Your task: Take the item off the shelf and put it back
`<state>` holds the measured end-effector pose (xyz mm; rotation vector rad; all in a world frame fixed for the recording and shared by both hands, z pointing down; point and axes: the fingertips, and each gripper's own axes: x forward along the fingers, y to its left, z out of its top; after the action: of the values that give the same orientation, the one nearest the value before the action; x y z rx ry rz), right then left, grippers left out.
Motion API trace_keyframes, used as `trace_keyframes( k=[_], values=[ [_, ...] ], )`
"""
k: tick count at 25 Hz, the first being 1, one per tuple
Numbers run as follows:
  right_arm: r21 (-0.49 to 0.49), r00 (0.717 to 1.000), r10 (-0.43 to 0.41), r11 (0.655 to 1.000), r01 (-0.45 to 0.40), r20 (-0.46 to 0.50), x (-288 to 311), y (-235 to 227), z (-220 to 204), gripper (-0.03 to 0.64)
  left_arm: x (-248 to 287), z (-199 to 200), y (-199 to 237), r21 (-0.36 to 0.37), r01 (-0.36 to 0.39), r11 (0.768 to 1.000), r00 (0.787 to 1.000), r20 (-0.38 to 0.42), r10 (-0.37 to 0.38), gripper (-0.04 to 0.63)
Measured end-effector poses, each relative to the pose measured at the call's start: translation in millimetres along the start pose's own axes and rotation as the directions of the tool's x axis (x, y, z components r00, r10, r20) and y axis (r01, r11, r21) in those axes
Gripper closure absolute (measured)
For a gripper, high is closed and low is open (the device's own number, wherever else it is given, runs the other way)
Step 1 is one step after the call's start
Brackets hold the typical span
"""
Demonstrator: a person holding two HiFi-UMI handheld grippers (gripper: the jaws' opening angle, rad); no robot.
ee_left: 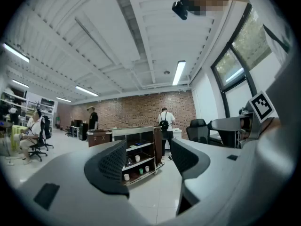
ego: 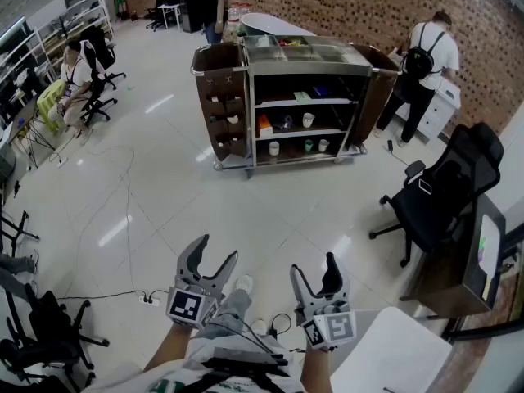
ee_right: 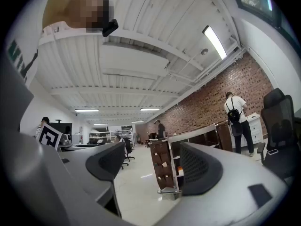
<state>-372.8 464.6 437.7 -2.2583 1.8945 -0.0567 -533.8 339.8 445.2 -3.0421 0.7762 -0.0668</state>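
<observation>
The shelf is a wheeled cart point(ego: 303, 105) standing far ahead across the tiled floor. Its shelves carry an orange box point(ego: 264, 126), a white cup point(ego: 308, 119) and small cups on the lower shelf point(ego: 274, 147). My left gripper point(ego: 215, 250) is held low near my body, jaws wide apart and empty. Beside it, my right gripper point(ego: 314, 267) has a narrower gap, also with nothing in it. The cart point(ee_left: 136, 154) shows small beyond the left gripper point(ee_left: 148, 147) in the left gripper view. In the right gripper view the cart's brown side panel point(ee_right: 164, 168) appears between the right gripper's point(ee_right: 151, 149) jaws, far off.
A person with a backpack point(ego: 426, 64) stands right of the cart. A black office chair point(ego: 434, 195) and a desk point(ego: 467, 260) are at the right, a white table corner point(ego: 393, 350) near my right hand. Cables point(ego: 123, 295) and chairs point(ego: 41, 334) lie at the left.
</observation>
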Motion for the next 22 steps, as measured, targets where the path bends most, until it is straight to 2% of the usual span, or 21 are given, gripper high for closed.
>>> trace_keyframes(
  k=[3,6,10,13,18,22],
  values=[
    [-0.011,1.0,-0.023,1.0,0.023,0.006,39,-19,-2,0.242,42,-14,28,0.049,0.022,0.999,0.999,0.034,-0.023,0.305],
    [-0.022,0.999,-0.035,0.999,0.035,0.004,78,-29,0,0.242,81,3,45,0.009,0.046,0.999,0.998,0.044,-0.046,0.305],
    [-0.092,1.0,0.002,0.996,-0.002,-0.009,140,-26,11,0.242,127,20,81,0.126,0.022,0.992,0.996,0.085,-0.033,0.305],
    [-0.115,0.999,0.027,0.993,-0.03,-0.021,188,-21,15,0.242,160,25,114,0.102,0.015,0.995,0.995,0.101,-0.025,0.305],
    [-0.138,0.997,0.05,0.989,-0.057,-0.055,236,-14,6,0.242,197,21,147,0.108,0.027,0.994,0.994,0.099,-0.038,0.305],
    [-0.1,0.995,0.021,0.994,-0.031,-0.096,267,-39,-3,0.242,233,19,162,0.082,0.05,0.995,0.995,0.078,-0.056,0.305]
  ],
)
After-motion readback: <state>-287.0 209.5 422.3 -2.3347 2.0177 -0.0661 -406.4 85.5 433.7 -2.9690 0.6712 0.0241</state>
